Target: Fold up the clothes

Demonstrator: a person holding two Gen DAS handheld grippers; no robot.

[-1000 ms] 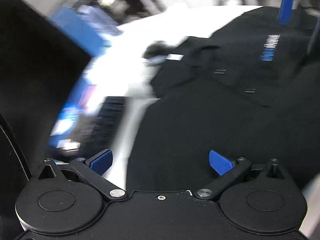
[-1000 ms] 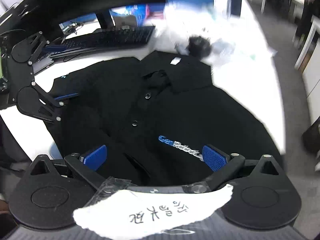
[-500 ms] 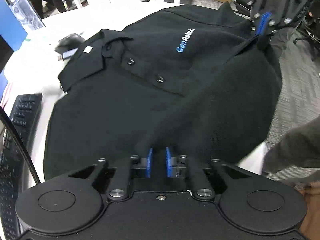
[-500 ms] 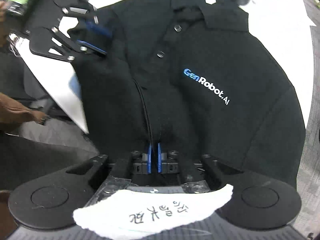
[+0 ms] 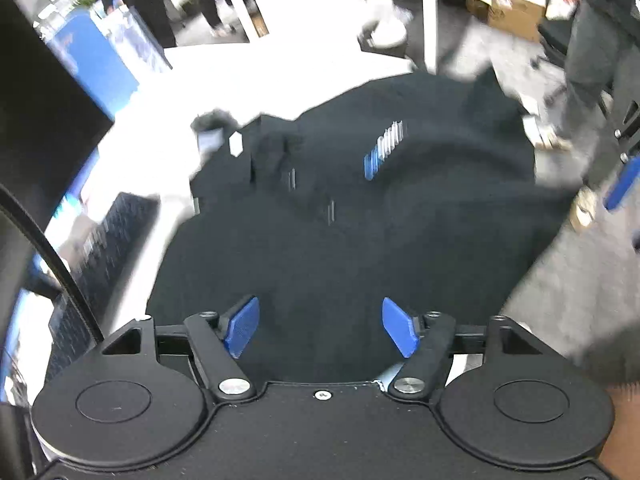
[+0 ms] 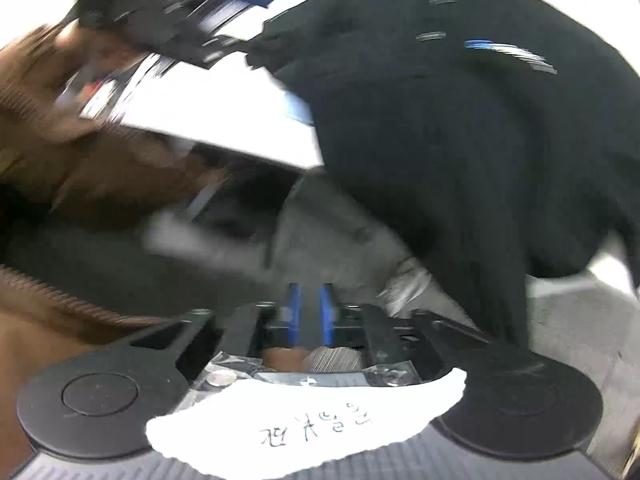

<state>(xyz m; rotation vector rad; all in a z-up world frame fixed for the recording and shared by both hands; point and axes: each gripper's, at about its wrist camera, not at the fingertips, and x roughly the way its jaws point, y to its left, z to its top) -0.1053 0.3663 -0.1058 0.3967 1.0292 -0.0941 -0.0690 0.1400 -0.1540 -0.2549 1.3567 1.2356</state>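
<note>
A black polo shirt [image 5: 340,220] with a blue and white chest logo [image 5: 384,148] lies spread over the white table [image 5: 240,76], collar to the left, all blurred by motion. My left gripper [image 5: 320,328] hangs open over the shirt's near hem with nothing between its blue pads [image 5: 240,326]. In the right wrist view the shirt [image 6: 460,140] drapes over the table edge [image 6: 224,136] on the right. My right gripper [image 6: 310,312] is off the table's edge, pads nearly together, with no cloth visible between them. Its blue finger [image 5: 622,184] shows at the far right, clear of the shirt.
A black keyboard [image 5: 104,248] and a dark monitor [image 5: 40,100] stand left of the shirt. A small dark object [image 5: 212,120] lies by the collar. A brown sleeve [image 6: 60,140] fills the left of the right wrist view. People and a cardboard box [image 5: 508,8] are beyond the table.
Half a second ago both grippers were shut on folds of the shirt. The left has opened and let go; the right has swung off the table's edge with no cloth visible in it.
</note>
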